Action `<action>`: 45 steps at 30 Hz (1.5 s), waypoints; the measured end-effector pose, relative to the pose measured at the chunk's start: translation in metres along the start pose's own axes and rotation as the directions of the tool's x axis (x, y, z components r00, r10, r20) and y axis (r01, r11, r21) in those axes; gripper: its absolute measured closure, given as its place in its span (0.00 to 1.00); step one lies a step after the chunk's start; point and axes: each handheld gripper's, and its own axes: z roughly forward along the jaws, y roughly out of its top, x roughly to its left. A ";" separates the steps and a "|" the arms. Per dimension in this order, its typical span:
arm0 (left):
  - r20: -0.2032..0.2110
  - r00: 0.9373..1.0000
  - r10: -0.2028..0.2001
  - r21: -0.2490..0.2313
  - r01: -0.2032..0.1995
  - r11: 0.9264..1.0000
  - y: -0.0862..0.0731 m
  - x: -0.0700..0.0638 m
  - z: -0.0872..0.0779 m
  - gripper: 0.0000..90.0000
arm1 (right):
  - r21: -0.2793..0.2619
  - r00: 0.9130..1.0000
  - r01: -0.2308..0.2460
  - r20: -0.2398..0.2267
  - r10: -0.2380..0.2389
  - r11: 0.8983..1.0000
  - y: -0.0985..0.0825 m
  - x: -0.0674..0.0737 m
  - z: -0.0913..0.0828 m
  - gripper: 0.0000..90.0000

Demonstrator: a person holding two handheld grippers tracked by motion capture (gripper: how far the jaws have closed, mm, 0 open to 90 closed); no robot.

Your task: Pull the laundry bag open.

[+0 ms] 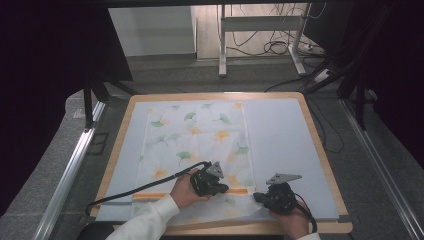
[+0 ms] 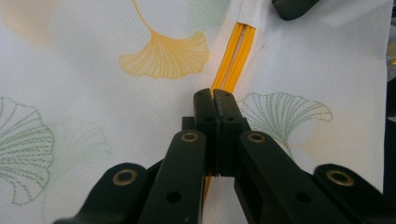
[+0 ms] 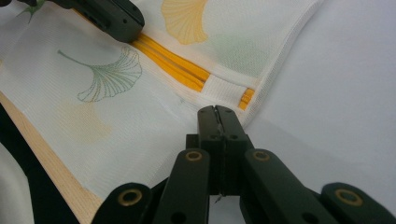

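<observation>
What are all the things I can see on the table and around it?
Mesh bag: one, white with green and yellow leaf prints, flat on the table.
Zipper: one, orange, across the bag's near end.
Mat: one, pale grey, under the bag.
Table: one, light wood rim.
Desk frame: one, grey metal, on the floor behind, with cables.
Left gripper: one, black, shut, on the zipper.
Right gripper: one, black, shut, at the bag's corner.

On the table: a count
One table (image 1: pixel 320 150); one white mesh bag (image 1: pixel 200 145) printed with leaves; one orange zipper (image 2: pixel 233 60) along its near end; two black grippers, left gripper (image 1: pixel 209 181) and right gripper (image 1: pixel 277 196); two hands holding them.
</observation>
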 end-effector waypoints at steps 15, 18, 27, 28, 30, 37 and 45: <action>0.003 1.000 -0.018 0.001 0.018 1.000 -0.009 0.002 -0.007 1.00 | -0.004 1.000 -0.005 -0.001 0.005 1.000 -0.001 0.000 0.000 1.00; 0.002 1.000 -0.021 0.001 0.021 1.000 -0.011 0.003 -0.009 1.00 | -0.004 1.000 -0.005 0.001 0.005 1.000 -0.001 0.000 0.000 1.00; -0.019 1.000 -0.003 0.010 0.003 1.000 -0.014 0.001 -0.012 1.00 | -0.005 1.000 -0.005 0.000 0.005 1.000 -0.001 0.000 0.000 1.00; -0.019 1.000 -0.002 0.011 0.002 1.000 -0.014 0.001 -0.013 1.00 | -0.004 1.000 -0.005 -0.001 0.005 1.000 -0.001 0.000 0.000 1.00; -0.021 1.000 0.000 0.012 0.000 1.000 -0.014 0.001 -0.013 1.00 | -0.004 1.000 -0.005 -0.001 0.005 1.000 -0.001 0.000 0.000 1.00; -0.010 1.000 -0.022 0.002 0.022 1.000 -0.016 0.002 -0.012 1.00 | 0.000 1.000 0.000 0.007 0.000 1.000 0.000 0.001 0.000 1.00; -0.006 1.000 -0.024 -0.002 0.024 1.000 -0.015 0.003 -0.011 1.00 | 0.001 1.000 0.009 -0.002 -0.009 1.000 0.007 0.003 0.001 1.00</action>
